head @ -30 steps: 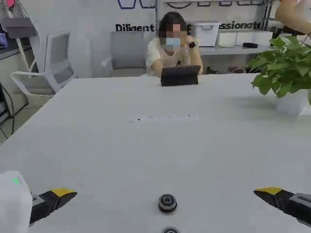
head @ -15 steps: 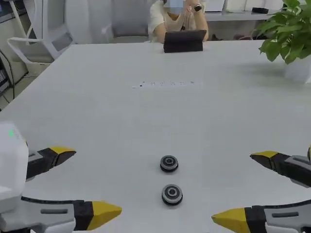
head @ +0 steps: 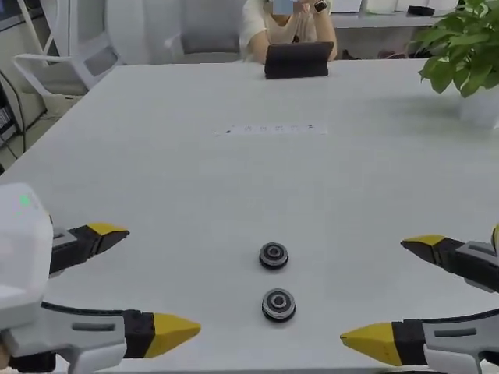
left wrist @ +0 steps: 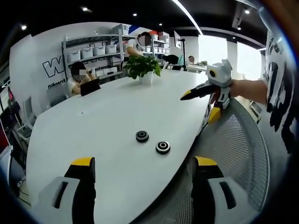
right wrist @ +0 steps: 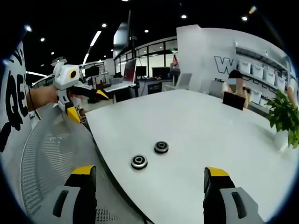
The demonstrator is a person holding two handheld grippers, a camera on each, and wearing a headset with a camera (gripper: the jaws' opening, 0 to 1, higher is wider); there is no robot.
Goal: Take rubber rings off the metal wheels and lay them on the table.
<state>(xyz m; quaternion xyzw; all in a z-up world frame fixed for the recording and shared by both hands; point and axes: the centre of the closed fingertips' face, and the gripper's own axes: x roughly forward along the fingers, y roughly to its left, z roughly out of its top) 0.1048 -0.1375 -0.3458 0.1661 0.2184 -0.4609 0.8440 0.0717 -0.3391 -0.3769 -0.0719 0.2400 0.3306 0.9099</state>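
White table carries two metal wheels near its front edge, near wheel and far wheel close but apart, black rubber rings on both. Left gripper and right gripper flank them, jaws wide, holding nothing. Potted plant far right; person behind a tablet at far end.

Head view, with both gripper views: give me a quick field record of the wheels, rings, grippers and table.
near wheel: flat on the table, close to its front edge
far wheel: flat, just beyond the near one, apart from it
rings: dark band around each metal centre; both look to be on, none lying loose
left gripper: open, holding nothing, left of the wheels
right gripper: open, holding nothing, right of the wheels
contact: neither gripper touches a wheel
far end: person behind a dark tablet; plant at the far right
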